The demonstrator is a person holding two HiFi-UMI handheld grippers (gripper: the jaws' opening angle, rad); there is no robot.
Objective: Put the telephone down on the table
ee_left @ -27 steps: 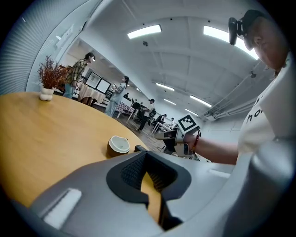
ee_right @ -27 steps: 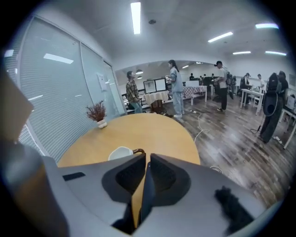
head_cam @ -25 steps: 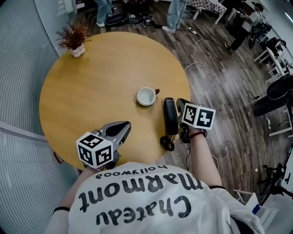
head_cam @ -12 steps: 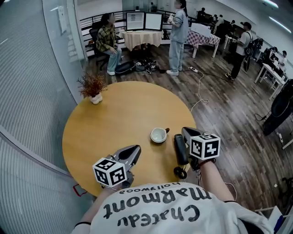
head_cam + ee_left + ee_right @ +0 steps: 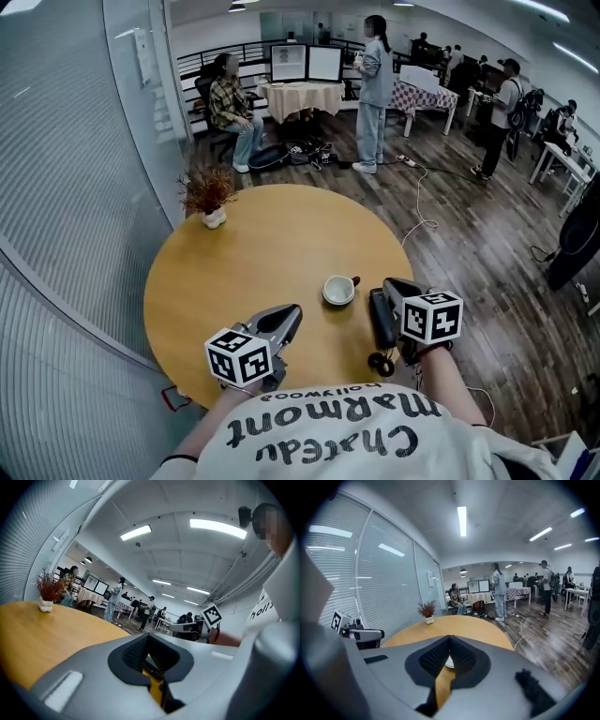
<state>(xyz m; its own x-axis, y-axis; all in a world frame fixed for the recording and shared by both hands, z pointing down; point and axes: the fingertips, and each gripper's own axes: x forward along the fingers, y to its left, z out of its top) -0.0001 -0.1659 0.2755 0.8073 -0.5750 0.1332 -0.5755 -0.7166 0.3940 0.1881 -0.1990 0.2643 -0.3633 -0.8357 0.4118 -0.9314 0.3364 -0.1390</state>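
Telephone point(image 5: 380, 317) lies on the table point(image 5: 253, 253) beside the right gripper point(image 5: 392, 285), shown only in the head view. Each gripper view shows jaws pressed together and empty, the left gripper point(image 5: 292, 315) included.

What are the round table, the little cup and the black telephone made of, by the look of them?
Table: likely wood or wood-look laminate; it is warm yellow-brown and smooth, with a soft sheen.
Cup: probably glazed ceramic; it is white and smooth, with a dark handle.
Telephone: apparently plastic; it has a plain black moulded handset and a curly cord.
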